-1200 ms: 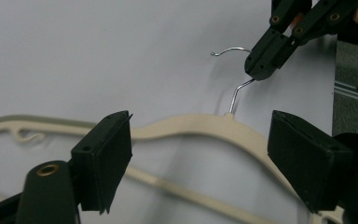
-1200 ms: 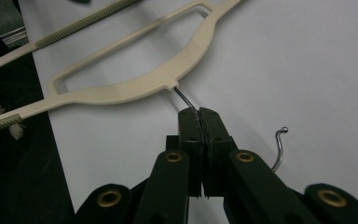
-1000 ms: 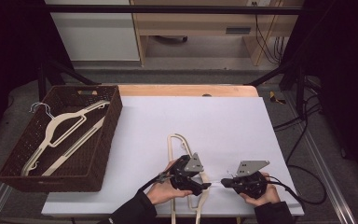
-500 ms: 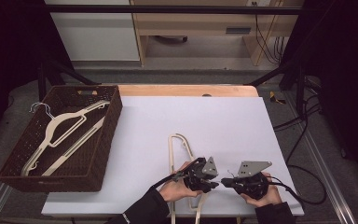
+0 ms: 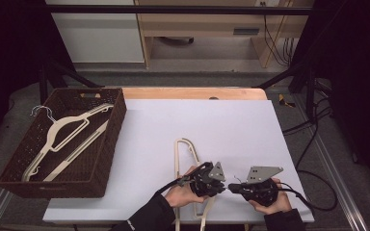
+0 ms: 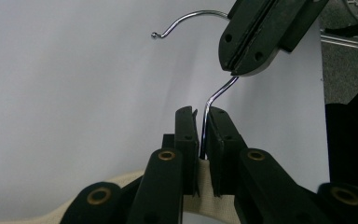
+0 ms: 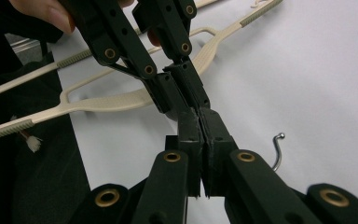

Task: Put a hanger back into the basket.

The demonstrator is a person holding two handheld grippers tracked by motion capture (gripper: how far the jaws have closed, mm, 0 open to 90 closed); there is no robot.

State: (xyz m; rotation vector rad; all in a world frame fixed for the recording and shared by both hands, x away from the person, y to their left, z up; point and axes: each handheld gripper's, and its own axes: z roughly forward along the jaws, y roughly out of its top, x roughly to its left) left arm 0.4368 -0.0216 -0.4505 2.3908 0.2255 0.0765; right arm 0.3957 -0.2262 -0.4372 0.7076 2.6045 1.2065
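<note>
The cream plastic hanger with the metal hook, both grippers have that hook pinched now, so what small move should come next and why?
Probably a gentle lift of the cream plastic hanger off the white table. The left gripper, whose jaws have just been closing, sits on the metal hook at its base, and the right gripper pinches the wire higher up. The hanger lies flat; another hanger rests in the brown wicker basket.

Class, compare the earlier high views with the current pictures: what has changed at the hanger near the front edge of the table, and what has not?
The left tool has moved right along the hanger toward the right tool, and its jaws have just been closing on the base of the metal hook. The right tool is shut on the hook wire as before. The basket and its hangers have not moved.
</note>
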